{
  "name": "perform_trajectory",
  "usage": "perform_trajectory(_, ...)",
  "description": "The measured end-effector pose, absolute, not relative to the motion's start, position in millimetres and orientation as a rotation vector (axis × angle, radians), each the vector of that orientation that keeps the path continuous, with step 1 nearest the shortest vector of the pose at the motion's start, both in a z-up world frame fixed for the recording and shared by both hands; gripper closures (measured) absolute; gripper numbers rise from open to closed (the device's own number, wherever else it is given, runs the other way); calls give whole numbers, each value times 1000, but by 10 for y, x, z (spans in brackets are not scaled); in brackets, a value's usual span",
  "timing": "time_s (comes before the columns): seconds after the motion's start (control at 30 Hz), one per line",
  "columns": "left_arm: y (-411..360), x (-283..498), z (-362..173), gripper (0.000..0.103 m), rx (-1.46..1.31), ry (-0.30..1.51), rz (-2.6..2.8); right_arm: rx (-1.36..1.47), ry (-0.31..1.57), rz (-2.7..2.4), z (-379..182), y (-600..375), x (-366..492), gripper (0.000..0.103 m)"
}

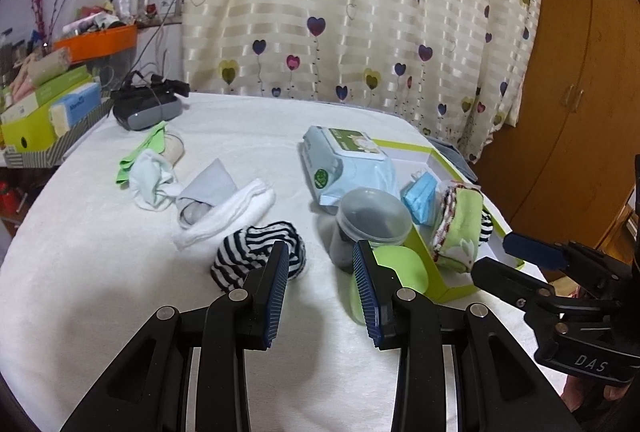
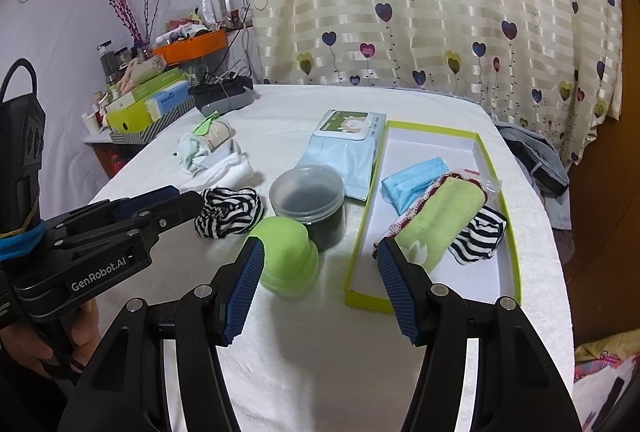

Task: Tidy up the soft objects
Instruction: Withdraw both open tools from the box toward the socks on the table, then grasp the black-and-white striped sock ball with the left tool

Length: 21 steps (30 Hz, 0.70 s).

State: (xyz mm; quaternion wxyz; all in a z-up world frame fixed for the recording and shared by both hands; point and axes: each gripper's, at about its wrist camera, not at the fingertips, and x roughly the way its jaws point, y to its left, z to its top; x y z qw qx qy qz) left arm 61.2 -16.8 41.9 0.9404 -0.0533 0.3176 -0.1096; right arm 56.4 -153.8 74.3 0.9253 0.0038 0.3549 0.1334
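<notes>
- From my left gripper (image 1: 320,288) I see only part of the lime-green tray (image 1: 420,252); its near wall hides the floor of it, and the right gripper (image 1: 532,252) is cut off at the frame edge.
- The dark content of the clear plastic jar (image 2: 308,203), just left of the tray, I cannot identify.
- The print on the wet-wipes pack (image 2: 348,143), touching the tray's far-left wall, is too small to read.
- Readable writing: "GenRobot.AI" on the left gripper body in the right wrist view, "DAS" on the right gripper in the left wrist view.
- Inside the tray lie a rolled green towel with a dark red lace edge (image 2: 436,220), a black-and-white striped sock bundle (image 2: 480,236) touching it, and a blue face mask (image 2: 412,183) behind.
- A second striped sock bundle (image 1: 256,256) lies on the white cloth (image 1: 120,272) left of the tray, beyond the jar, just in front of my left fingertips.
- A light green soft lump (image 2: 288,260) sits just left of the tray.
- White and pale socks (image 1: 208,199) lie farther left.
- Left jaws stand partly apart, holding nothing.
- The jaws of the right gripper (image 2: 320,292) stand wide apart, also without load.
</notes>
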Motion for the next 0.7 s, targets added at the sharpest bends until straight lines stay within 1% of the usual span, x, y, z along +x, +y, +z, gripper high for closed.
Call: perform_trajectory(0.7, 246, 753, 298, 71, -145, 675, -153, -28, 726, 350, 778, -1176, 749, 43)
